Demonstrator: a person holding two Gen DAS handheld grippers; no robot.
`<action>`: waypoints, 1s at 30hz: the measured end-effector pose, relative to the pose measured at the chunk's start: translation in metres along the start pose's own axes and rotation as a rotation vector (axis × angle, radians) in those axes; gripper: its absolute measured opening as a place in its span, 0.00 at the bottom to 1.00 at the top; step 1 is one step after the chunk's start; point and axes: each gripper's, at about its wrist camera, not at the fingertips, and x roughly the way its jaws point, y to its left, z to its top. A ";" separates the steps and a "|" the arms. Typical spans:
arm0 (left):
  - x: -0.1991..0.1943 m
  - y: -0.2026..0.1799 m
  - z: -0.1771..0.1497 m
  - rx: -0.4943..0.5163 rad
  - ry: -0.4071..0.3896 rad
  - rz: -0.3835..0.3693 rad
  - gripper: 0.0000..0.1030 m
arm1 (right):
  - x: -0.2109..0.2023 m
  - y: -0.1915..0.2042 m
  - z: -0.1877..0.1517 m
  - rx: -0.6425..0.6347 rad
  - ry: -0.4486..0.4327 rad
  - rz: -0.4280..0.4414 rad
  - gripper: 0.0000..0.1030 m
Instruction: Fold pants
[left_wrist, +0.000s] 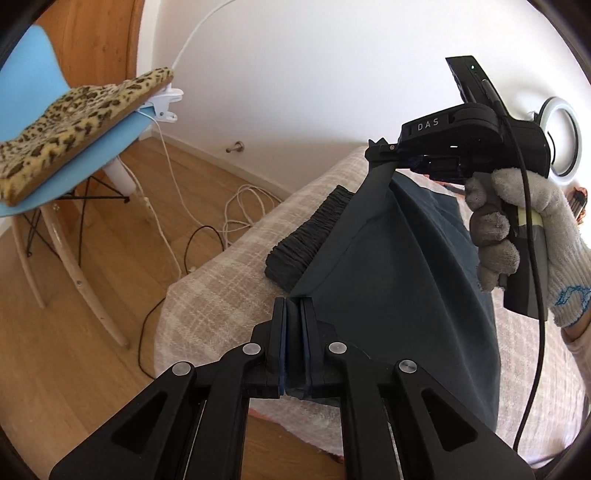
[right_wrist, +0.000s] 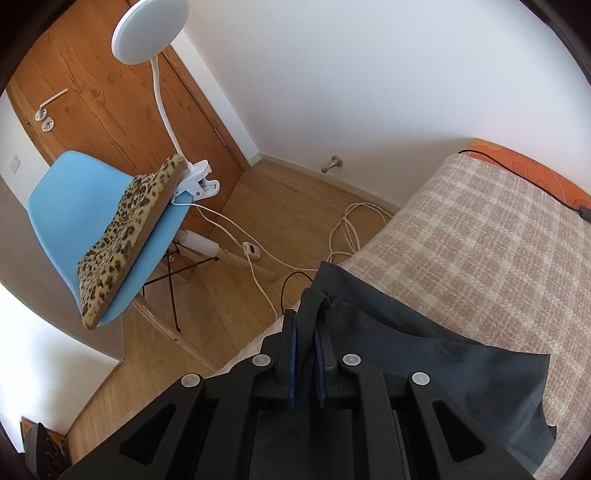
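Note:
Dark teal pants lie on a plaid-blanketed bed, their black elastic waistband bunched at the left. My left gripper is shut on a fold of the pants at the near edge, and cloth fills the gap between its pads. My right gripper, held by a gloved hand, pinches the fabric farther back and lifts it into a taut peak. In the right wrist view the right gripper has pants cloth between its blue pads, spreading over the blanket.
A blue chair with a leopard-print cushion stands left of the bed, with a white clip lamp fixed to it. White and black cables lie on the wooden floor. A wooden door and a ring light stand behind.

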 end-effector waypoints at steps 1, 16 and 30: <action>-0.001 -0.002 0.001 0.011 -0.004 0.023 0.12 | -0.003 0.000 0.001 -0.004 -0.005 -0.004 0.31; -0.014 -0.017 0.015 0.010 -0.038 -0.070 0.36 | -0.109 -0.058 -0.047 0.005 -0.125 -0.054 0.46; 0.024 0.010 0.002 -0.107 0.120 -0.120 0.53 | -0.094 -0.138 -0.133 0.262 -0.004 -0.003 0.57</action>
